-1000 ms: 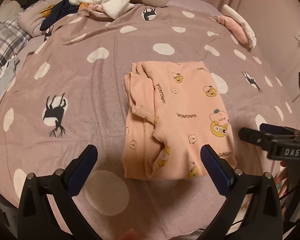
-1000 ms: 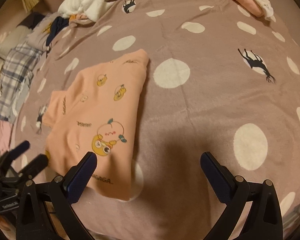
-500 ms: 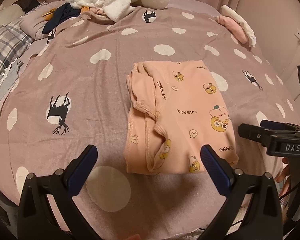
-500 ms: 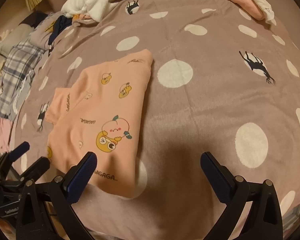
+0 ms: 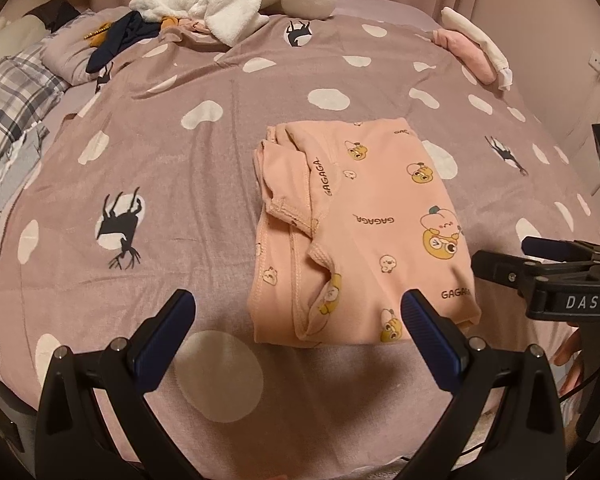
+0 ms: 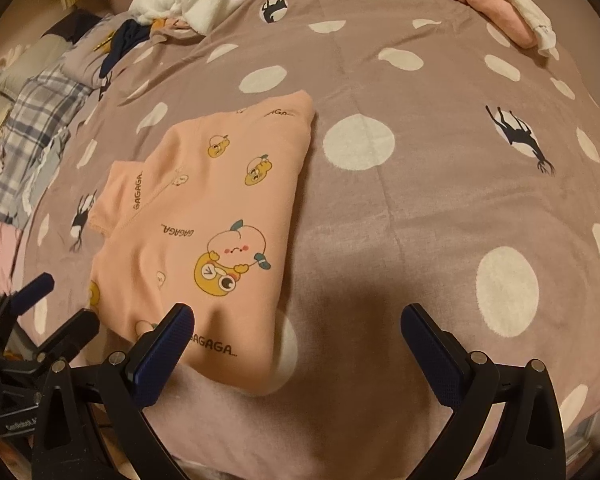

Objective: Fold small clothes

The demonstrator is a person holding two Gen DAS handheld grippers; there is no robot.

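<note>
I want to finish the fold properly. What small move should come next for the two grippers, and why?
Probably bring the left gripper forward to the near edge of the shirt for one more fold. The shirt lies flat on the blanket, folded to a long rectangle with a sleeve tucked in at its left. Both grippers are open and empty; the right gripper hovers by the shirt's near right corner.

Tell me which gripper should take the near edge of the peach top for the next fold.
Probably left: the left gripper faces the peach top's near edge squarely; the right gripper points mostly at bare bedspread.
</note>
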